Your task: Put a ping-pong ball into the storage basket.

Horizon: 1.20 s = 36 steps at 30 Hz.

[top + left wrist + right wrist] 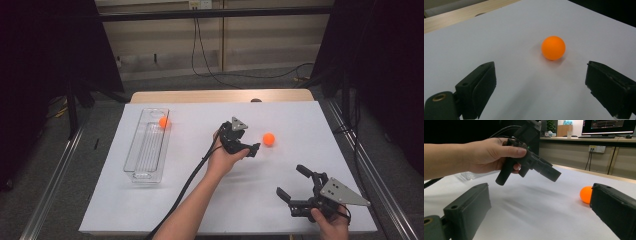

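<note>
Reaching toward the orange ball (553,47) on the table (210,200), the left gripper (254,149) is held open, so closing around it is called for next.

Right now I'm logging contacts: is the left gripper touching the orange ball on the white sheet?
Apart. In the left gripper view the orange ball lies on the white sheet ahead of the open left gripper, with bare sheet between it and both jaws.
</note>
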Each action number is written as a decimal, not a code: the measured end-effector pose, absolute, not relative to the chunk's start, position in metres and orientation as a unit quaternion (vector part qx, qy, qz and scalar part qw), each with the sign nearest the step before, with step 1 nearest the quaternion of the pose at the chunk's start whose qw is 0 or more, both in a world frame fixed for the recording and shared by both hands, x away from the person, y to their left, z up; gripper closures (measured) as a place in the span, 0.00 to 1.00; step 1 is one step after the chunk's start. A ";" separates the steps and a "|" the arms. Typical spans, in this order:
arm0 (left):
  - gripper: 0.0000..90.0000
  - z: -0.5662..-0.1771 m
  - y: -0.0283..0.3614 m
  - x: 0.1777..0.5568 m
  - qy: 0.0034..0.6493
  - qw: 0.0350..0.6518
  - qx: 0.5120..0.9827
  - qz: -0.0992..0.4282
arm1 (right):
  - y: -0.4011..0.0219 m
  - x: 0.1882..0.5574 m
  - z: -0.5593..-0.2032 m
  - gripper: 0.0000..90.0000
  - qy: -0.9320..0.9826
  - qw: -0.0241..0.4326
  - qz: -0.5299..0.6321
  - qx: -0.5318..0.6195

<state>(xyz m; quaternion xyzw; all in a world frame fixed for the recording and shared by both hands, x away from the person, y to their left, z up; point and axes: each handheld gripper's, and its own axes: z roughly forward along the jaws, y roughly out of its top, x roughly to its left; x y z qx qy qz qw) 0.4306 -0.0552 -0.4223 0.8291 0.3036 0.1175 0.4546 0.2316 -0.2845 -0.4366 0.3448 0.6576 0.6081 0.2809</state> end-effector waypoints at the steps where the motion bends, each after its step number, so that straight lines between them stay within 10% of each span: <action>1: 0.11 -0.422 -0.056 0.431 0.301 0.454 0.830 0.119 | -0.285 0.232 -0.437 0.03 0.657 0.280 0.609 0.345; 36: 0.10 -0.435 -0.085 0.433 0.282 0.454 0.835 0.127 | -0.287 0.233 -0.437 0.02 0.654 0.281 0.607 0.354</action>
